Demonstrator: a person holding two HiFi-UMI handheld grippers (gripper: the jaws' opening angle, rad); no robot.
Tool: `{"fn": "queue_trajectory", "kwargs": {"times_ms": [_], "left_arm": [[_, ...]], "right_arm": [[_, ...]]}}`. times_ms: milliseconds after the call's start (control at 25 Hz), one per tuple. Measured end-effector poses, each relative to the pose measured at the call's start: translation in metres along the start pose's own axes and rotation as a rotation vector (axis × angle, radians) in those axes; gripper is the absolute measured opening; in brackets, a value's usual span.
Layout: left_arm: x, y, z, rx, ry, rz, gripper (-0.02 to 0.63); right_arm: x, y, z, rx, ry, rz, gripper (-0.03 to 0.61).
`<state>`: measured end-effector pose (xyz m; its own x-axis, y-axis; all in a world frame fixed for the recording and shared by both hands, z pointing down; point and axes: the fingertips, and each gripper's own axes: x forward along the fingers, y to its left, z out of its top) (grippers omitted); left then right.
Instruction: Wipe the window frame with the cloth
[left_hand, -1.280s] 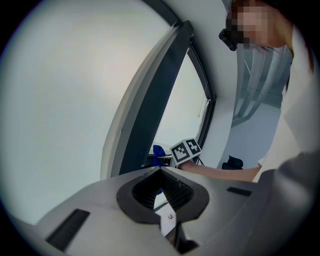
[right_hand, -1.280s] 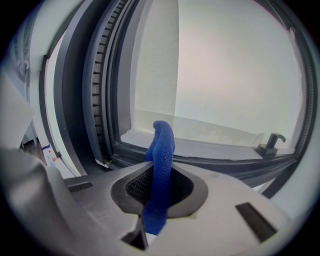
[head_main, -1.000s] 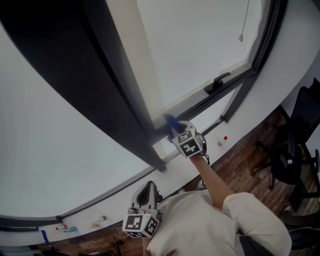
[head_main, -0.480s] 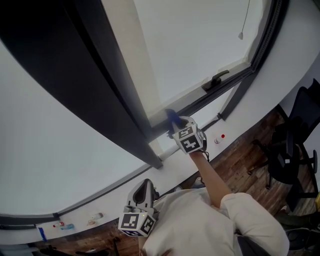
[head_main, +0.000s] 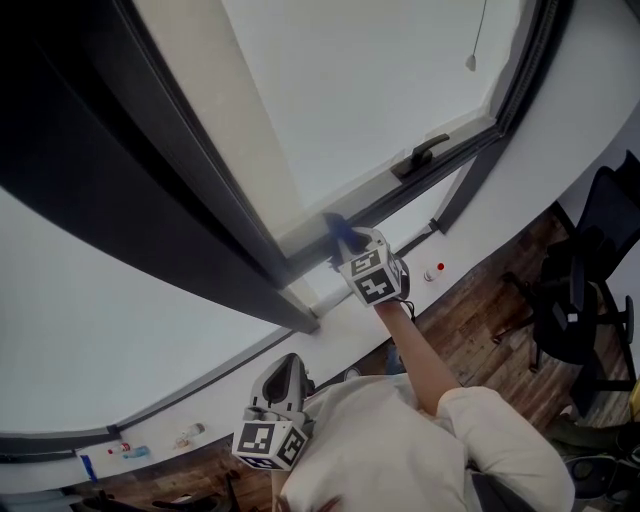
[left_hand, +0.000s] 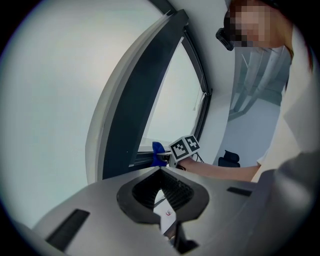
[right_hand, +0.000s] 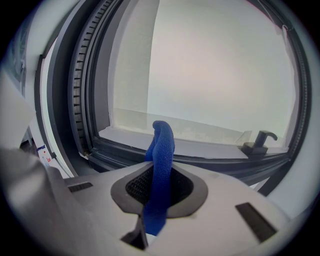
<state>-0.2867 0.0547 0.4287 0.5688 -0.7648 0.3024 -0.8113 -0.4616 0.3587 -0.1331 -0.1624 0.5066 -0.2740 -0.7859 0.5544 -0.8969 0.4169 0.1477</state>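
1. Office window bay: pale glass (head_main: 380, 90) over a white sill (head_main: 335, 325), with wooden flooring below.
2. Cloth (right_hand: 160, 165): a blue folded strip standing upright. Its free end projects forward, probably so that fabric rather than metal meets the frame. It sits at the lower rail near the left corner; contact cannot be confirmed.
3. Right gripper (head_main: 347, 252): jaws clamped on the cloth, arm stretched out to the rail.
4. Window frame (right_hand: 215, 161): dark, with grooved channels along the left upright.
5. Handle (right_hand: 260, 139): mounted on the same rail to the right. It is judged the main obstacle to a continuous rightward wipe.
6. Left gripper (left_hand: 162, 195): jaws together with nothing between them. It is held low by the person's chest, well apart from the frame, and appears idle.
7. Sundries: a blind cord pull (head_main: 470, 62), a small red-capped item (head_main: 432, 272) on the sill, and an office chair (head_main: 575, 300). All are clear of the work.
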Motion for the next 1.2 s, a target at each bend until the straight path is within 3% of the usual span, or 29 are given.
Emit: {"fn": "queue_trajectory", "kwargs": {"times_ms": [480,1200], "left_arm": [[0.043,-0.035,0.004,-0.001,0.006,-0.04,0.009],[0.039,-0.021,0.006,-0.014,0.004,-0.024,0.009]], "right_arm": [[-0.004,-0.045,-0.006,0.016,-0.007,-0.006,0.049],[-0.004,-0.061,-0.01,0.045,-0.005,-0.059,0.049]]}}
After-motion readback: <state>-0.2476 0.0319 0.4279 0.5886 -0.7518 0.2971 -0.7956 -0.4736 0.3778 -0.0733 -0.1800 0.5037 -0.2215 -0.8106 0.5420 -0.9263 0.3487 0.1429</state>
